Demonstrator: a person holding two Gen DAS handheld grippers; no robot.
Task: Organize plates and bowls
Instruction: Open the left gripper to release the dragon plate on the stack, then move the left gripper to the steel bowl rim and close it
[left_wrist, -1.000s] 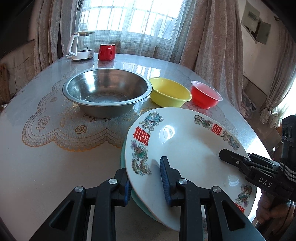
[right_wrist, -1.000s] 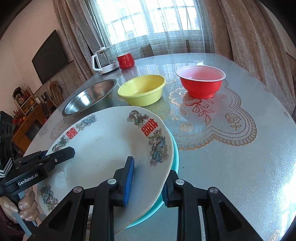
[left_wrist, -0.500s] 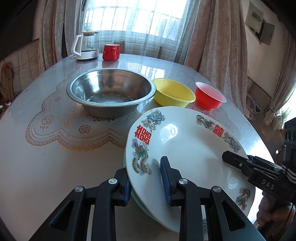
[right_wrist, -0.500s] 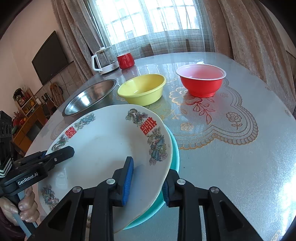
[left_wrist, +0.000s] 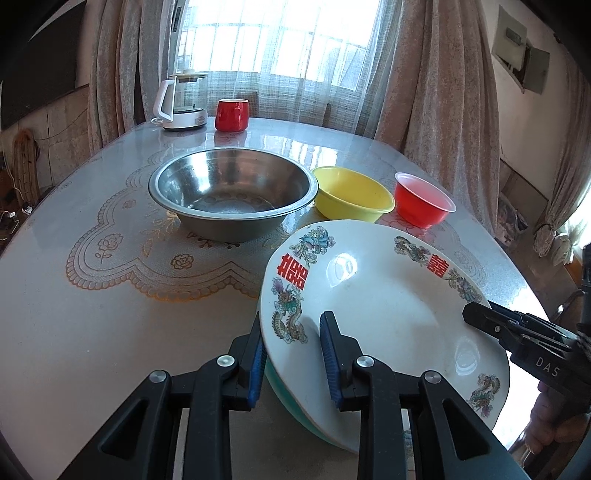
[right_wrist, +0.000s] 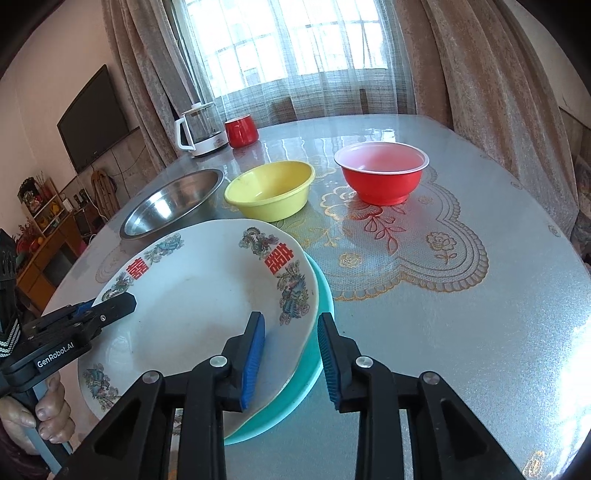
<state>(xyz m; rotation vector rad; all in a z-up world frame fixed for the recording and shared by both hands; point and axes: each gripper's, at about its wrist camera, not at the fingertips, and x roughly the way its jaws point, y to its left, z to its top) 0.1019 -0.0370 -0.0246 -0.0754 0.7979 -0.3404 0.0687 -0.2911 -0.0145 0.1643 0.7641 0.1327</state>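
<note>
We see the white plate (left_wrist: 388, 306) lying face up on the teal plate (right_wrist: 314, 369), at the near edge of the worktop (left_wrist: 92, 332). It is round, so it has no long axis. It sits off-centre on the teal plate, which shows only as a crescent under one side.

The left claw (left_wrist: 293, 354) pinches the white plate at its rim, one pad under the edge and the other on the plate's face. The right claw (right_wrist: 290, 354) straddles the opposite rim of both plates. One of its pads is over the white face and the other just outside the teal rim, and we cannot tell whether they press.

Compared with a second ago, we find the plates, the bowls and both claws where they were.

We count two plates, two claws and three bowls. The bowls stand in a row beyond the plates: steel (left_wrist: 232, 195), yellow (left_wrist: 351, 199) and red (left_wrist: 423, 205). At the far edge stand one mug (left_wrist: 231, 114) and one kettle (left_wrist: 183, 103).
</note>
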